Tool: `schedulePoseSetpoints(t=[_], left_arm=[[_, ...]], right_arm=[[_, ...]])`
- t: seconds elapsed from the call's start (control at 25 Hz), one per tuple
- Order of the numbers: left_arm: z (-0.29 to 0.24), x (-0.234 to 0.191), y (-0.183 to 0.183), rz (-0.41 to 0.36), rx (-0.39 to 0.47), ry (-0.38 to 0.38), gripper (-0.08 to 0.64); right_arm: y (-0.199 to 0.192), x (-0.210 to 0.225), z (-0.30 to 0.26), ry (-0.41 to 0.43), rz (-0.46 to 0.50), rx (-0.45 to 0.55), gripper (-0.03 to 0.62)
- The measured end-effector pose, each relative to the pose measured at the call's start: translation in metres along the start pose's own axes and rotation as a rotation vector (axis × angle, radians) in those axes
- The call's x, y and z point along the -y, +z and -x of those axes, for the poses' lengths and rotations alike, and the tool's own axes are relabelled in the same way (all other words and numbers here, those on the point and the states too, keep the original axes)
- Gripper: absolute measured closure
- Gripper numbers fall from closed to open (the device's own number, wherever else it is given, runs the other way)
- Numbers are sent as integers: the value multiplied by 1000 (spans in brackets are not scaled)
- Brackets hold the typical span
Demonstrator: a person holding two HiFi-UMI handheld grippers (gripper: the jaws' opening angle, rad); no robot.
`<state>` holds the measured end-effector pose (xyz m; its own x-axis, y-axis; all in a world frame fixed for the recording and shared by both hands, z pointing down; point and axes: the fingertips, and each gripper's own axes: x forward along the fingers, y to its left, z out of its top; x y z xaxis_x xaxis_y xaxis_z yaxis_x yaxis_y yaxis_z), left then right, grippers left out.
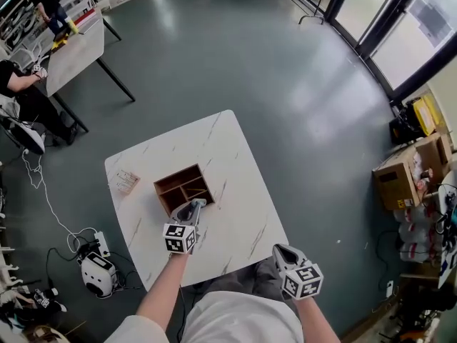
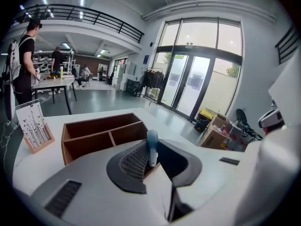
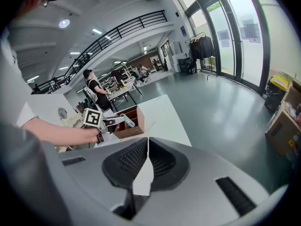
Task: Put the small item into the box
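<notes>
- Near the middle of the white marble table [image 1: 235,170], a little toward its left edge, sits the open wooden box [image 1: 183,187], split by dividers into one long compartment and two shorter ones.
- Close to the table's left edge, just beside the box but not touching it, stands a small card holder [image 1: 126,181] with printed cards upright in a wooden base.
- The left gripper [image 1: 197,207] reaches in from the table's near edge and points down at a slant, with its tips at the box's near wall.
- Its fingers pinch the small item [image 2: 152,147], a slim pale blue-grey piece held upright between the ribbed pads, its top poking above them.
- The item hangs at the box's near right corner, about level with the rim. Whether it is over a compartment or just outside the wall cannot be told.
- The right gripper [image 1: 279,251] hovers just off the table's near right corner, above the person's lap and well apart from the box.
- Its fingers are pressed together with nothing between them.
- On the grey floor [image 1: 235,56] beyond the table's right edge stands an open cardboard carton [image 1: 400,181], and off the left edge lie a power strip [image 1: 102,245] and white cables.
</notes>
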<state>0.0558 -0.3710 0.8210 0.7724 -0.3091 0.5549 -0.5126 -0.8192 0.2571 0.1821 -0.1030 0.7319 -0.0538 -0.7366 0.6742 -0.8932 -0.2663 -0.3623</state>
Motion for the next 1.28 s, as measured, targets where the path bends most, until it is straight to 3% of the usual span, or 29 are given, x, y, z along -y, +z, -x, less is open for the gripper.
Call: schedulePoseSetpoints(t=[0.36,0.64,0.96,1.12,1.28], left_arm=[[-30,5,-17,-55,-48,-7,488],[-50,17,-28,-224,-112,4,488],[-55,23,-37,-194,-146,-37,471],[-50,34,-42,-184,-196,-97,402],[-37,39,-45,-166,-198,-106,402]], right_arm=[[-13,6,1,-15,-41,-18,565],[-16,9,-1,-19,-58,-28,565],[-18,15,4,-29,-67,-25,565],[-14,13,6,-28,-58,-12,566],[-11,9,9,-21,-39,-5,565]])
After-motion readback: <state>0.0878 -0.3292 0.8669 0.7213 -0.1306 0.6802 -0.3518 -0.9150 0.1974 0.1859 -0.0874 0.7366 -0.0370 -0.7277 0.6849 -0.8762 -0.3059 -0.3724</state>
